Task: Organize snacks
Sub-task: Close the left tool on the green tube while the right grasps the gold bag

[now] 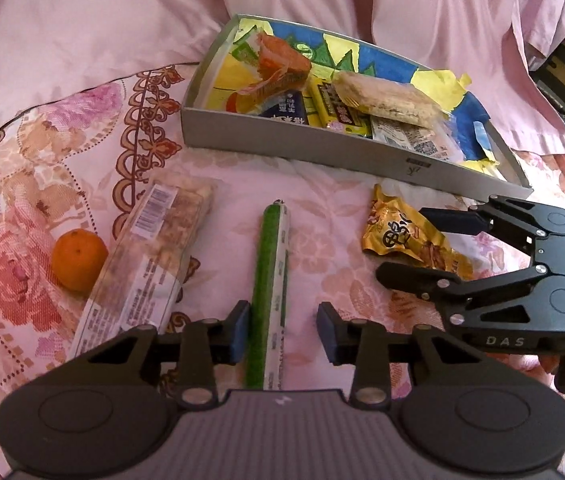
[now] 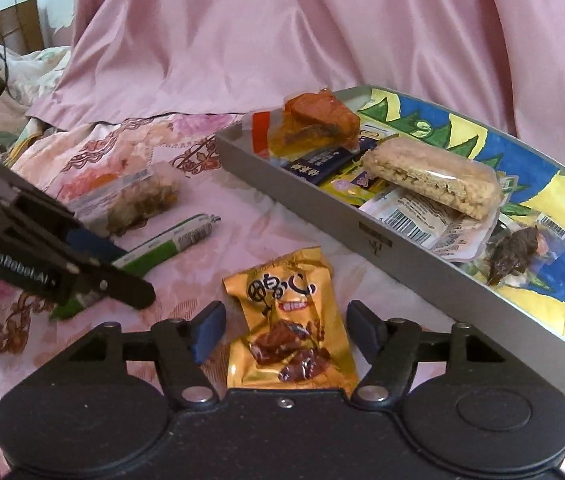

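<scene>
Two tongs down on bed | left tongs (image 1: pixel 284 330) released astride green sausage stick (image 1: pixel 272 292): firm, slick, take mid-length | right tongs (image 2: pixel 284 332) released astride gold snack packet (image 2: pixel 288 320): light, crinkly, pinch edges | grey tray (image 1: pixel 282 138) near

One green sausage stick (image 1: pixel 273 300) between the left fingers; one gold snack packet (image 2: pixel 288 320) between the right fingers; one orange (image 1: pixel 78 254); one clear-wrapped bar (image 1: pixel 150 256); one grey tray (image 1: pixel 282 140).
</scene>
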Tool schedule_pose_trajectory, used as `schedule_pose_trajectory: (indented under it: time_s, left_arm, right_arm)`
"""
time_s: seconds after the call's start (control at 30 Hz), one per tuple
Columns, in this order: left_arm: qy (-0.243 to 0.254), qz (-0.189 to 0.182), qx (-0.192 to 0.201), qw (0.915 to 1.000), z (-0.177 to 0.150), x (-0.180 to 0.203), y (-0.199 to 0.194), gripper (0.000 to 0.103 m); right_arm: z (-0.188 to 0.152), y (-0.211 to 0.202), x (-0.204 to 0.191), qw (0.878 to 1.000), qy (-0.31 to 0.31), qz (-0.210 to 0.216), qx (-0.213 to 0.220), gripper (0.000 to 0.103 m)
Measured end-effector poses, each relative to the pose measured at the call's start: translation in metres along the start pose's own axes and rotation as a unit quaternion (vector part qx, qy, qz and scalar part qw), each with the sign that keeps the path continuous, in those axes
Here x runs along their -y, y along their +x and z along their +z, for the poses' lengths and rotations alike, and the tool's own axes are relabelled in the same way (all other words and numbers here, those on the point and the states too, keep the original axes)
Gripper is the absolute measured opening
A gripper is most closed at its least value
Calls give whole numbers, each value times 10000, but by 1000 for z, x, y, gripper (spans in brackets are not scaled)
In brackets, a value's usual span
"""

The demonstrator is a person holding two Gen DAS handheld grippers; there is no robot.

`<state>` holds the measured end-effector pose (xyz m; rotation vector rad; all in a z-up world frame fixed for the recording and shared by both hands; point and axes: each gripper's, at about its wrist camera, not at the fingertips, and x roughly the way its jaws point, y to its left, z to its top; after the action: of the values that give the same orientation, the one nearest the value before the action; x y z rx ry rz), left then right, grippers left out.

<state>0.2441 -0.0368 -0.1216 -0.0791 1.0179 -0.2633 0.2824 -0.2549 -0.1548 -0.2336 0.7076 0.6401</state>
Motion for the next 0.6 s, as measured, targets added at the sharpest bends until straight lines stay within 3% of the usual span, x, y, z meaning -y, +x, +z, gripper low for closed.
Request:
schedule_pose_trajectory:
  time_s: [0.23,0.47,0.6]
  left_arm:
    - [-4,10,20,10000,0,-1,0,41]
    - [-169,82,21,9998,-9,-3,-9,20]
    - [-261,28,-101,9996,-20,0,-18,19]
  right_arm:
    - [-5,-3,-12,9998,-38,-211,37,59]
    - [-12,-17,-25,9992,66,-389,12,53]
    - [-25,-33,-34,9989,240,-400,24,51]
